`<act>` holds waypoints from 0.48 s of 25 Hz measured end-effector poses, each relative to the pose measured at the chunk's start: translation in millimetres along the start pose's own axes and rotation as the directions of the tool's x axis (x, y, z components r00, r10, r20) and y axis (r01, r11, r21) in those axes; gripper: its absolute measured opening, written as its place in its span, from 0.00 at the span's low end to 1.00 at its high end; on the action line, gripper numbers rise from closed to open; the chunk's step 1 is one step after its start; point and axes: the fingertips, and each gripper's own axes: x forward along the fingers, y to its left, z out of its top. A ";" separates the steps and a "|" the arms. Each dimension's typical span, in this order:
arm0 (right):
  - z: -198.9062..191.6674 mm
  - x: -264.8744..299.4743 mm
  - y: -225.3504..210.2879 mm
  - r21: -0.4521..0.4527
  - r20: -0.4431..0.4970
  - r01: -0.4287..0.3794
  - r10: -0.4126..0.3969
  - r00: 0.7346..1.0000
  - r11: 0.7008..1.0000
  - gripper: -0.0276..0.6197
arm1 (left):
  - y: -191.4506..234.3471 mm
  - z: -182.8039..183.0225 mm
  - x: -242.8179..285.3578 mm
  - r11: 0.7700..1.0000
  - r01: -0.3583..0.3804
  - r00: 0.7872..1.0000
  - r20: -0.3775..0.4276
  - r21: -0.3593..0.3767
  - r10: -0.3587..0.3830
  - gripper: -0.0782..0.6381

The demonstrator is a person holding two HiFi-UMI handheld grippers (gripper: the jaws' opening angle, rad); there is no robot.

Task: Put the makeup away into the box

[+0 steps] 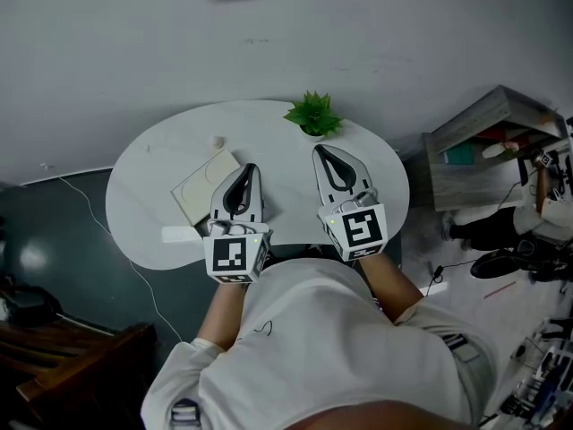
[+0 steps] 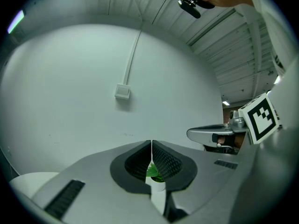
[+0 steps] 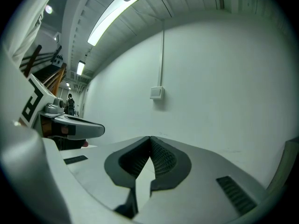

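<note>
Shirt (image 1: pixel 331 348) crowds the white surface's (image 1: pixel 143 206) near edge. Left fingers (image 1: pixel 242 186) and right fingers (image 1: pixel 337 170) are each pressed together, empty. A flat cream box (image 1: pixel 199 193) lies just left of the left fingers, a plant (image 1: pixel 312 115) sits past the right fingertips, and bare surface lies to their right.

We've got a white rounded table (image 1: pixel 152 186) under us. A flat cream box (image 1: pixel 204 189) lies on it just left of the left gripper (image 1: pixel 250 168). Out past both tips, a bit nearer the right gripper (image 1: pixel 320 151), a small potted plant (image 1: pixel 312 116) sits by the far edge. A pale blob (image 1: pixel 218 141) lies beyond the box, can't tell what it is. A white strip (image 1: pixel 179 234) lies near the front edge, left of the left gripper's cube.
</note>
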 end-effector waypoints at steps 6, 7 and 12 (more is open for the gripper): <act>1.0 1.4 0.7 -0.003 -0.001 -0.004 0.004 1.000 1.000 0.04 | 0.3 1.3 1.1 1.000 0.003 1.000 0.001 0.004 -0.003 0.14; 1.2 1.3 1.4 -0.001 -0.002 -0.006 0.006 1.000 1.000 0.04 | 0.6 1.3 0.7 1.000 0.003 1.000 0.001 0.003 -0.003 0.14; 2.3 1.5 7.0 -0.007 -0.021 -0.013 0.012 1.000 1.000 0.04 | 0.9 0.8 -1.4 1.000 0.007 1.000 -0.001 0.001 -0.007 0.14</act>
